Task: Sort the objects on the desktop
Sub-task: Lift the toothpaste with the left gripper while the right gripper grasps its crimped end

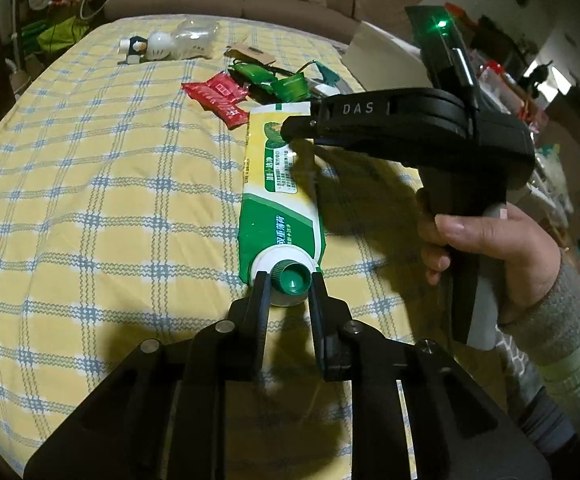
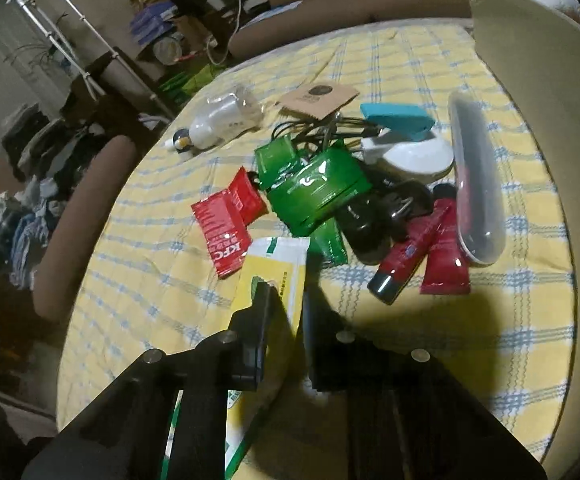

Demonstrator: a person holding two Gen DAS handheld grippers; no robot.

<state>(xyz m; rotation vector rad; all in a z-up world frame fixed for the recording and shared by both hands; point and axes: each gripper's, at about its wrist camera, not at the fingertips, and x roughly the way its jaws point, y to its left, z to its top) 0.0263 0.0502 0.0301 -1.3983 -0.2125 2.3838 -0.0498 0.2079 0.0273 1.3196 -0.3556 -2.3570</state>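
The toothpaste tube [image 1: 280, 184] is laid lengthwise on the yellow checked tablecloth [image 1: 90, 220]. Its green cap [image 1: 291, 278] is held between the two fingers of the left gripper [image 1: 288, 284], whose jaws are narrow and pressed on the cap from both sides. The flat far end of the tube [image 2: 278, 268] is clamped by the right gripper [image 2: 286, 300], seen from the left wrist view as a black tool held in a hand [image 1: 489, 248]. Its jaws are also narrow, with the tube end between them.

Just beyond the tube end, red sachets [image 2: 226, 220] and green sachets [image 2: 313, 188] are piled, touching each other. Two red tubes [image 2: 421, 252], a clear lid [image 2: 477, 184], a white bowl [image 2: 417, 156] and a blue clip [image 2: 397, 118] are found to the right of them. To the left of the tube, the cloth is bare up to the table edge. A white bulb in a clear wrap [image 1: 178, 42] is seen far off.
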